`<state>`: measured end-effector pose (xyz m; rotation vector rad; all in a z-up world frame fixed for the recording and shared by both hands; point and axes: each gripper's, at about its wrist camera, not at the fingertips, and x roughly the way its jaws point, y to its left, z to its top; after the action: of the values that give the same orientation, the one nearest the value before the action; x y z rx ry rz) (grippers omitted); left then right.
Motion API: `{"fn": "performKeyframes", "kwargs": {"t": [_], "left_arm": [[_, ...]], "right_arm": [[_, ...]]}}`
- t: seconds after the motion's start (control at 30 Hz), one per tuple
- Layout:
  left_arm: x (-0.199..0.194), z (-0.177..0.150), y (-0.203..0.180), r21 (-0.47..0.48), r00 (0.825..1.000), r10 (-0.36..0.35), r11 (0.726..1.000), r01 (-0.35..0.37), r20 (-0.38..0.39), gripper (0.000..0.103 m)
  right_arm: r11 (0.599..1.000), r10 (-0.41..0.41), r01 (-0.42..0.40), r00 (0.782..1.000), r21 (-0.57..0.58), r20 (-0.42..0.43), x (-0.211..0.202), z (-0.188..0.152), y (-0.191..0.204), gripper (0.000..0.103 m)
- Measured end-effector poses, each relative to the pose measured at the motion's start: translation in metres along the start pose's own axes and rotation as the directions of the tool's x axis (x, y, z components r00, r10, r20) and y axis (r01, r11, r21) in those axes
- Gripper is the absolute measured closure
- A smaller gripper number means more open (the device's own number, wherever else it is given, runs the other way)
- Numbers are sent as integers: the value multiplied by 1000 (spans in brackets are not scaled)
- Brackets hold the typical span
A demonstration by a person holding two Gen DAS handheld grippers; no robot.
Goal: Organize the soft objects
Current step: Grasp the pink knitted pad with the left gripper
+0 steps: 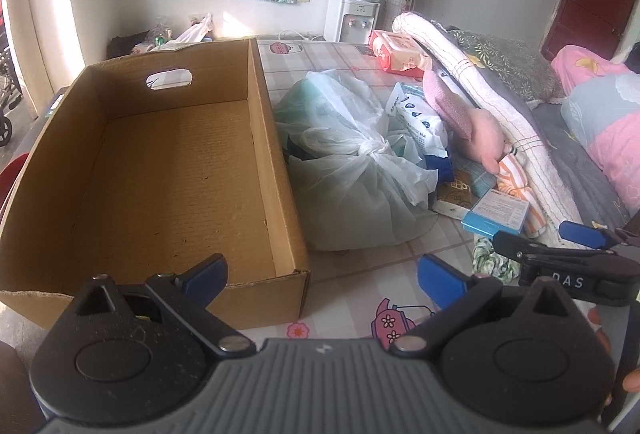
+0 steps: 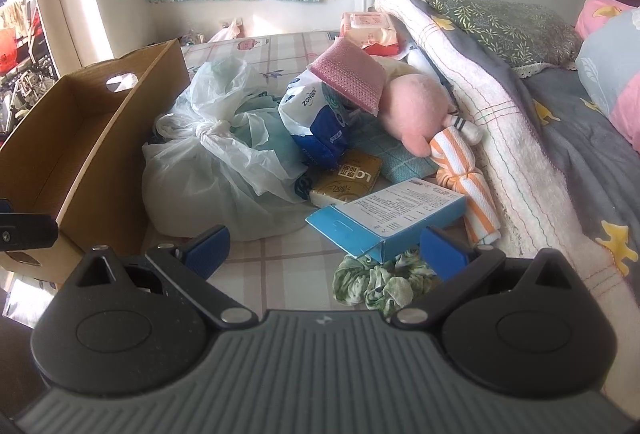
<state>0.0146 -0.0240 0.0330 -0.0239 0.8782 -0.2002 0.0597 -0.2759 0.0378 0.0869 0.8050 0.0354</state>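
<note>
An empty cardboard box [image 1: 160,170] [image 2: 80,138] stands on the bed at the left. To its right lies a heap: a knotted white plastic bag [image 1: 352,162] [image 2: 216,162], a pink plush toy [image 1: 476,130] [image 2: 416,106], an orange striped cloth [image 2: 468,178], a blue and white pack [image 2: 316,114] and a green patterned scrunchie [image 2: 376,282]. My left gripper [image 1: 322,276] is open over the box's near right corner. My right gripper [image 2: 324,252] [image 1: 560,238] is open just above the scrunchie and a blue carton [image 2: 392,218]. Nothing is held.
A rolled white blanket [image 2: 488,106] and grey quilt [image 2: 568,138] run along the right. A gold packet [image 2: 348,182], a wipes pack [image 1: 400,50] and a teal cloth [image 2: 396,158] lie in the heap. A water dispenser [image 1: 352,14] stands at the far wall.
</note>
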Motion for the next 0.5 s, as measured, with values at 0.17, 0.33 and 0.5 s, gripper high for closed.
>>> {"fn": "performKeyframes", "kwargs": {"t": [0.17,0.33,0.5], "left_arm": [[-5,45,1,64,997,-72,995,70,25,1],[10,100,-10,181,987,-142,975,127,72,1],[53,146,-41,287,971,-227,938,197,73,1]], "right_arm": [[999,43,-45,993,12,107,0,29,-31,1],[998,59,-63,990,25,125,19,74,-59,1],[992,104,-109,992,66,73,57,126,-85,2]]}}
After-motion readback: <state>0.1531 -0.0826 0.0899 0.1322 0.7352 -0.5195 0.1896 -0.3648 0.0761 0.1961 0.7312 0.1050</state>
